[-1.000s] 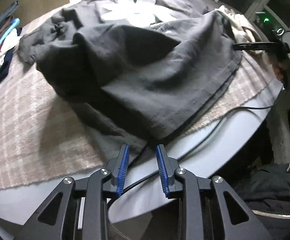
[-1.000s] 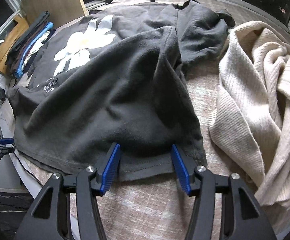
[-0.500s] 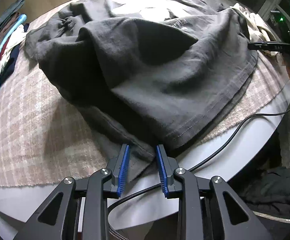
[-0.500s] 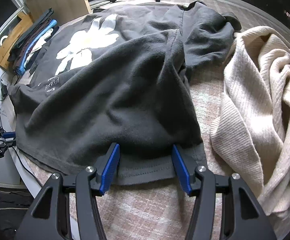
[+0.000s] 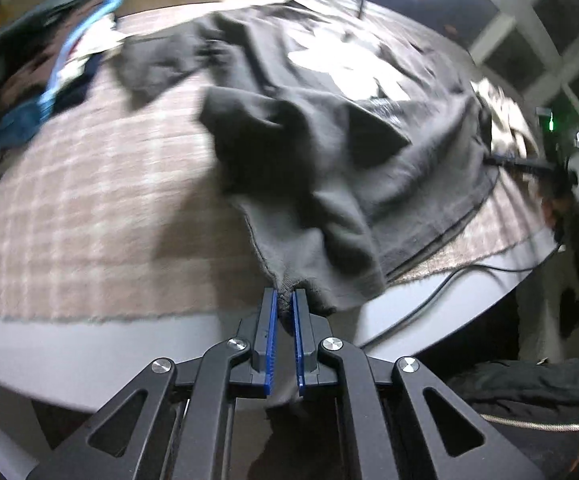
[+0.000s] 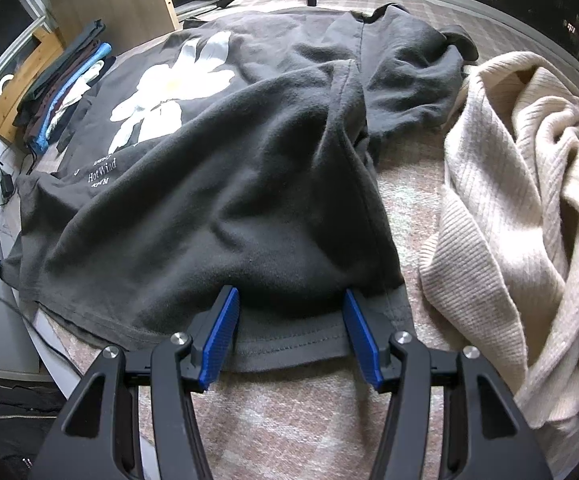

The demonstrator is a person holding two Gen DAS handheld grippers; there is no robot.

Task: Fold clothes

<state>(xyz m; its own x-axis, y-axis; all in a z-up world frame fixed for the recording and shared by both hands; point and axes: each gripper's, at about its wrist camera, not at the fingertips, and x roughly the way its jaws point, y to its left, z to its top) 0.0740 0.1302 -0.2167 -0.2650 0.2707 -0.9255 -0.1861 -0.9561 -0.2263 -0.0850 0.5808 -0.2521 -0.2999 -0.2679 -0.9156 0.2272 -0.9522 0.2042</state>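
Observation:
A black T-shirt [image 6: 217, 200] with a white flower print lies rumpled on the plaid cloth of the table. In the left wrist view my left gripper [image 5: 284, 300] is shut on a corner of the T-shirt's hem [image 5: 301, 216] and holds it lifted above the table edge. In the right wrist view my right gripper [image 6: 289, 300] is open, its blue pads on either side of the other hem corner, low over the cloth. The right gripper also shows far right in the left wrist view [image 5: 529, 164].
A cream knit sweater [image 6: 521, 216] lies bunched to the right of the T-shirt. A stack of folded clothes [image 6: 65, 88] sits at the far left by a wooden box. A black cable [image 5: 441, 296] runs along the white table edge [image 5: 89, 344].
My left gripper has shut on the T-shirt's hem corner and raised it, pulling the fabric up and toward the table edge. My right gripper stays open at the other corner.

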